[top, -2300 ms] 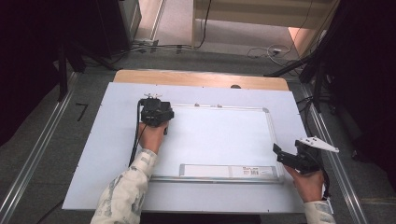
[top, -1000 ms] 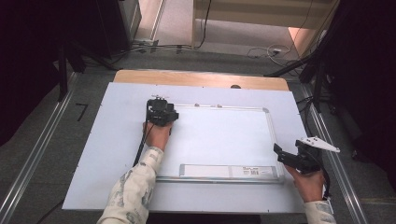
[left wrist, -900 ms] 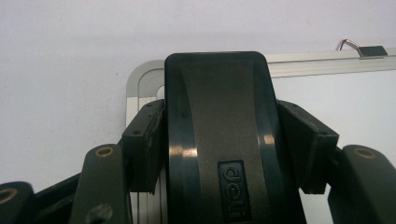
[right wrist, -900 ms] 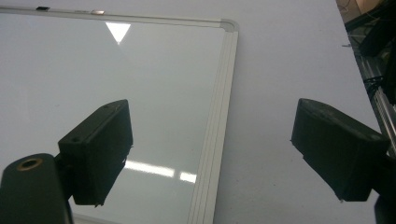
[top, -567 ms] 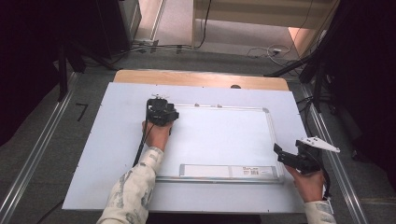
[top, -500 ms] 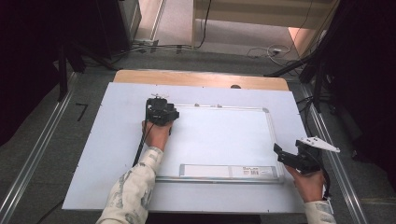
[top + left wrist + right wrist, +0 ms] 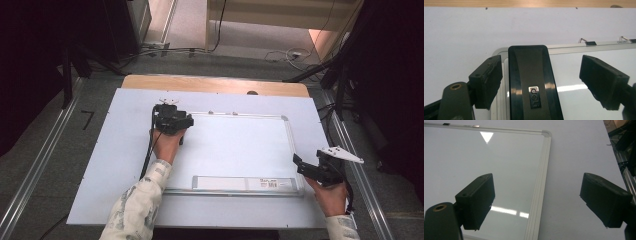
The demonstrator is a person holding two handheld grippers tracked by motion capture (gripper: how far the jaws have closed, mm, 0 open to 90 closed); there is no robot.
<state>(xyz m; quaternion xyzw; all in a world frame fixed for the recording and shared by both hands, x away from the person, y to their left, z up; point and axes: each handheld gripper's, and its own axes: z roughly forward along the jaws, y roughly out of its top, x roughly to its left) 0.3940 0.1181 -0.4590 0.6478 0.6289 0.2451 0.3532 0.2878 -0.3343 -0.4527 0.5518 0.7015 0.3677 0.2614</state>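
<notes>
1. Since the earliest frame, your left gripper [image 7: 172, 120] has shifted along the top edge of the whiteboard [image 7: 235, 150] toward its top-left corner, and its jaws have just been opening; your right gripper [image 7: 312, 170] has stayed by the board's lower right corner.
2. At the top-left corner, the black eraser [image 7: 532, 82] lies flat on the board between your left gripper's spread jaws, and neither pad presses on it. The left pad sits just beside the eraser's edge, the right pad well apart.
3. Lifting away off-centre could let that near pad catch the eraser and drag or flip it off the frame onto the pale table sheet [image 7: 125, 140].
4. Swinging toward the far rail risks clipping the binder clips [image 7: 590, 43] on the board's top edge, which could knock them loose.
5. Your right gripper hangs with jaws wide and holding nothing, straddling the board's right frame [image 7: 540, 185]. Dropping it carelessly could strike the frame and slide the whole board, taking the eraser with it.
6. The cable [image 7: 149, 150] trailing from the left gripper runs beside your sleeve; a quick pull back might snag it on the board's edge.
</notes>
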